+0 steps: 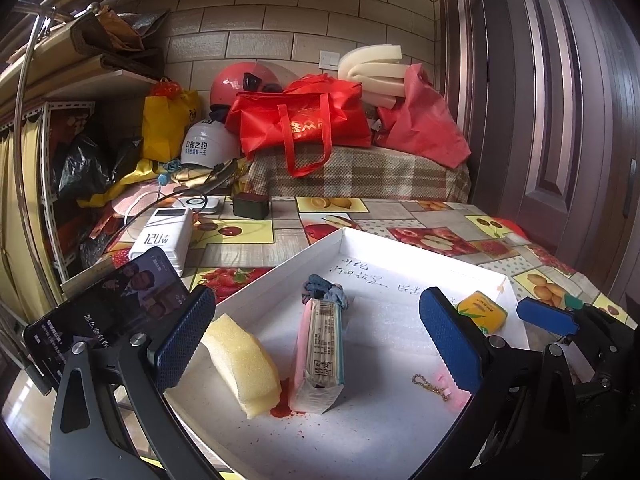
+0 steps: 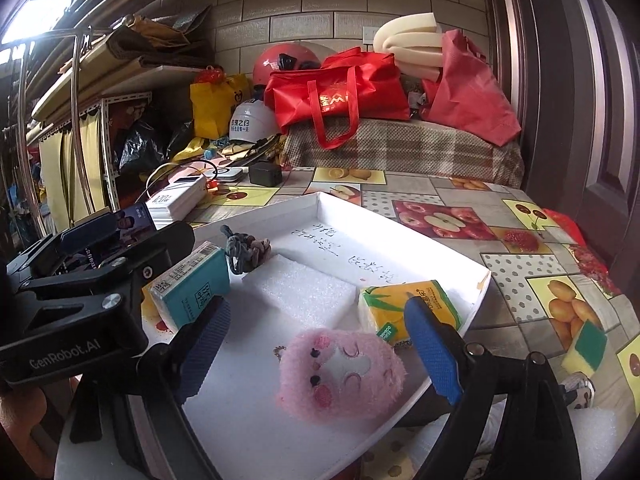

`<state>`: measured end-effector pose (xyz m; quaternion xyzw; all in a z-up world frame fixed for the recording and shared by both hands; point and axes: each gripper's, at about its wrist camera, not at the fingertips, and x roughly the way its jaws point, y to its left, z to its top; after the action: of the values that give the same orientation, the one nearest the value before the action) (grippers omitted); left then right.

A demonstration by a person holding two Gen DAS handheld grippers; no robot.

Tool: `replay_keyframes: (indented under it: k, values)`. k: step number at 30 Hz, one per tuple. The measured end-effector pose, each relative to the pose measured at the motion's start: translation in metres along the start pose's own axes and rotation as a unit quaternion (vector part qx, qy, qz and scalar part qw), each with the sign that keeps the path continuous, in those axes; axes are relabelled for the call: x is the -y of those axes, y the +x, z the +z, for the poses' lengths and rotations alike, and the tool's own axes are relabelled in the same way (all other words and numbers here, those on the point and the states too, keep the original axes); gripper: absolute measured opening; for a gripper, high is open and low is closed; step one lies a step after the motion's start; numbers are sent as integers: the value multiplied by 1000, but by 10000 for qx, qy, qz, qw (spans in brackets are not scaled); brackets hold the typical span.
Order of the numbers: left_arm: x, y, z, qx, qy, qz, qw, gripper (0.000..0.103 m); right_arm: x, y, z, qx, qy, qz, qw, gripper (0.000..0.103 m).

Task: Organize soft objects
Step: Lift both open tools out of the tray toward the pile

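Now the left gripper (image 1: 316, 334) stands open over the white tray (image 1: 280, 266), holding nothing; between its blue fingers (image 1: 182, 338) lie a yellow sponge (image 1: 242, 370) and, just right of it, a long tissue pack (image 1: 320, 354), with a knotted grey-blue cloth (image 1: 322, 288) at the pack's far end. The right gripper (image 2: 320, 346) is also open and empty, a pink plush toy (image 2: 340, 374) lying between its jaws near the tray's near edge. Beyond the toy sit a white foam block (image 2: 300, 290) and a yellow tissue packet (image 2: 408, 306). Right of the tray, on the fruit-print tablecloth (image 2: 516, 264), rests a green-and-yellow scouring sponge (image 2: 586, 346).

Power bank (image 1: 164, 236), red bag (image 1: 300, 120) (helmets (image 1: 208, 146) behind)
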<state>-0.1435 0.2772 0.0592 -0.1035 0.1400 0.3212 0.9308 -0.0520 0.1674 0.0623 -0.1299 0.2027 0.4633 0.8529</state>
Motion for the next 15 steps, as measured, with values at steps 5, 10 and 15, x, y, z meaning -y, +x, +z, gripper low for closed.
replay_keyframes:
  k: [5, 10, 15]
  values:
    - [3, -8, -2, 233, 72, 166, 9996, 103, 1, -10, -1, 263, 33, -33, 9996, 89]
    - [0, -15, -3, 375, 1, 320, 9988, 103, 0, -24, -5, 528, 2, -111, 9985, 89]
    - [-1, -19, -5, 376, -43, 456, 9982, 103, 6, -37, -13, 489, 148, -254, 9984, 89]
